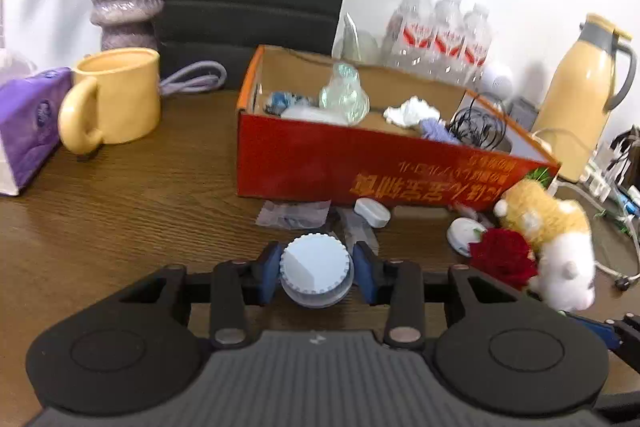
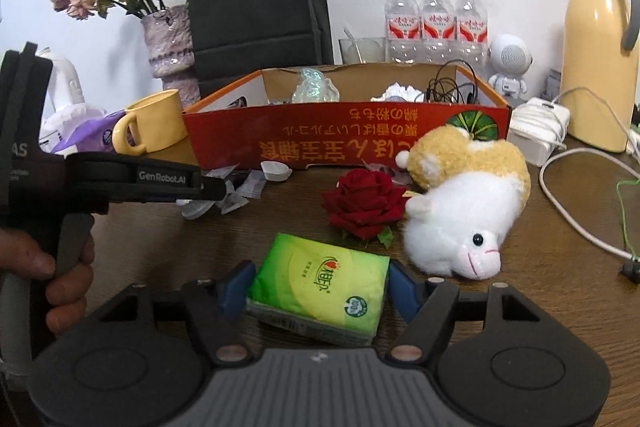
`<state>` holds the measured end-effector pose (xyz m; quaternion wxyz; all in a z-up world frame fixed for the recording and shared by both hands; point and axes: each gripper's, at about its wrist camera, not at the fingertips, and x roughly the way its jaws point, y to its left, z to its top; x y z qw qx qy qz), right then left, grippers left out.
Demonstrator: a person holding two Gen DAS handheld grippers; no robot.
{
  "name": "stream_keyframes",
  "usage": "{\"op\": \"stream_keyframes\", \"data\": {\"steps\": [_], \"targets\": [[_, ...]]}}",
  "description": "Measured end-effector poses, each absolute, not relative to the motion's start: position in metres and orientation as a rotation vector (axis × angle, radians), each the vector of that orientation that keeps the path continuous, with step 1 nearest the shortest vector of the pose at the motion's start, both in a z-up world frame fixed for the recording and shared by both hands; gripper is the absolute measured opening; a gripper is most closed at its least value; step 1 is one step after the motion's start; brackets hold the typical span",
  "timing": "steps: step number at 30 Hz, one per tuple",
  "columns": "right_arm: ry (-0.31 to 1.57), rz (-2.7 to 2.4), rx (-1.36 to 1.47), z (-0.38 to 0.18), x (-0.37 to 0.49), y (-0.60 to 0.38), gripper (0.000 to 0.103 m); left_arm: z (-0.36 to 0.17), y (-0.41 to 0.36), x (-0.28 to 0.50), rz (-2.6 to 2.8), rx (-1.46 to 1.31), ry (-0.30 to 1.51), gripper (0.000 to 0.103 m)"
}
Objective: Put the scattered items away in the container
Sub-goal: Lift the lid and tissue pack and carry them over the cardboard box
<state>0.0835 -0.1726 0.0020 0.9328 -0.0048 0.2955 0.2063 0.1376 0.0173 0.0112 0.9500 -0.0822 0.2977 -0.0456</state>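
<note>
- Left gripper (image 1: 316, 273) has its blue pads pressed on a round white ribbed lid (image 1: 315, 263), above the table, near the red box (image 1: 360, 167)
- Right gripper (image 2: 318, 289) jaws flank a green tissue pack (image 2: 320, 285); contact unclear; rose (image 2: 366, 203) and plush toy (image 2: 464, 203) lie beyond

Left gripper (image 1: 316, 273) level and low over the table, blue pads (image 1: 269, 271) closed against both sides of a cap (image 1: 314, 265). Right gripper (image 2: 318, 287) likewise low, pads (image 2: 236, 287) pressed to both ends of a tissue pack (image 2: 320, 285). Left hand (image 2: 60, 279) wrapped round its handle, fingers curled, seen from the right wrist.
</note>
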Motion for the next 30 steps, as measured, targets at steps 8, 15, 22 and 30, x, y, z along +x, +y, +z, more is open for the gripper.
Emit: {"op": "stream_keyframes", "data": {"steps": [8,15,22,30], "targets": [[0.500,0.452,-0.029,0.023,0.046,-0.175,0.070,0.023,0.021,0.065,-0.061,-0.208,0.520,0.040],[0.361,0.461,-0.023,0.039,-0.003,-0.187,0.070,0.031,-0.005,-0.014,-0.035,-0.141,0.401,0.040],[0.251,0.467,-0.054,0.049,-0.054,-0.197,0.070,0.032,-0.014,-0.056,-0.026,-0.117,0.371,0.040],[0.207,0.463,-0.024,0.058,-0.087,-0.210,0.070,0.046,-0.015,-0.093,-0.011,-0.092,0.313,0.040]]}}
